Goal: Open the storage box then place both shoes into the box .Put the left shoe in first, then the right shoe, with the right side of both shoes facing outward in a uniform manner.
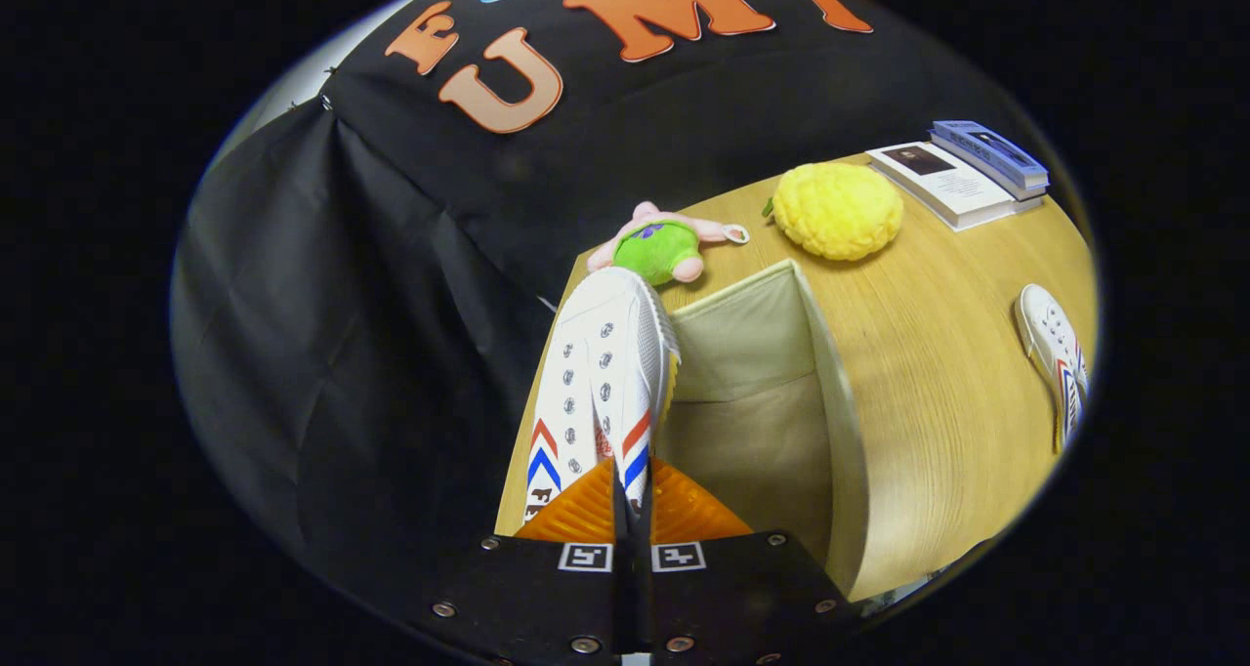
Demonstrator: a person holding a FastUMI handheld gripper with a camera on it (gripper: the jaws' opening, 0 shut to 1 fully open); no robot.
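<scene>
The gripper (625, 495) pinches a white shoe (604, 373) by its soft heel collar over the open storage box (830, 373); light, floppy canvas, likely to swing.

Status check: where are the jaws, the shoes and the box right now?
Gripper shut on held shoe, over open storage box. Second shoe lies on table. Nothing blocking the box.

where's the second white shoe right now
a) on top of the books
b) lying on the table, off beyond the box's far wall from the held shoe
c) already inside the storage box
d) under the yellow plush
b: the second shoe lies on the bare wooden table, apart from the open storage box, while the gripper is shut on the first shoe at the box's edge.
</scene>
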